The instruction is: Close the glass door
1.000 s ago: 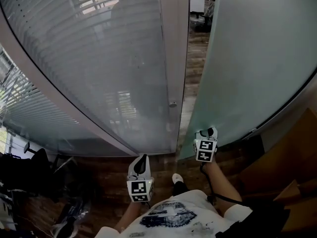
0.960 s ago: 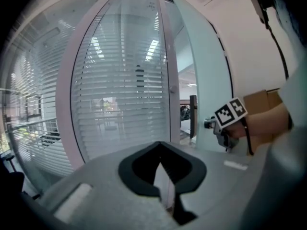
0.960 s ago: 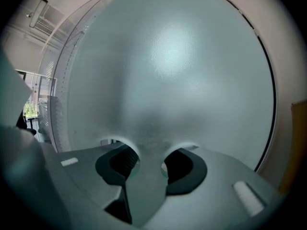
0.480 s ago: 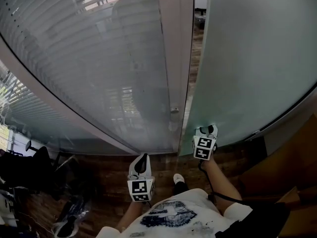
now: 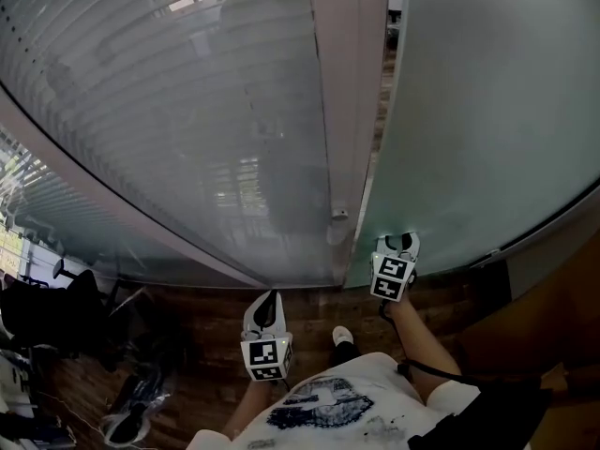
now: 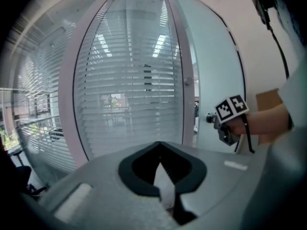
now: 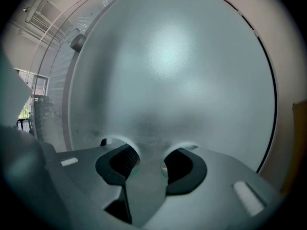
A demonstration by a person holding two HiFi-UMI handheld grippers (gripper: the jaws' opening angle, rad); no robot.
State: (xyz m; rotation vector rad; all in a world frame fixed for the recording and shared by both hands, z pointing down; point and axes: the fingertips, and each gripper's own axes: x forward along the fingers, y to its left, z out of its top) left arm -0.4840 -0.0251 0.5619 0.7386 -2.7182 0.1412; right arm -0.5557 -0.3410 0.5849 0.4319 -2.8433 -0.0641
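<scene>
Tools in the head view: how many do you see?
2. The left tool is low at centre, off the glass; the right tool presses the frosted door near its left edge.

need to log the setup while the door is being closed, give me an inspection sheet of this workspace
surface: dark wood floor, nothing spilled that I can see
job's things: frosted glass door nearly shut, a narrow gap left to the pink frame; small knob on the frame
clutter: black office chair and loose items on the floor at the left
grippers: right gripper open, tips against the door low down; left gripper shut, empty, short of the glass
cables: black cable hanging from the right gripper along the forearm
surroundings: glass wall with blinds left of the frame
</scene>
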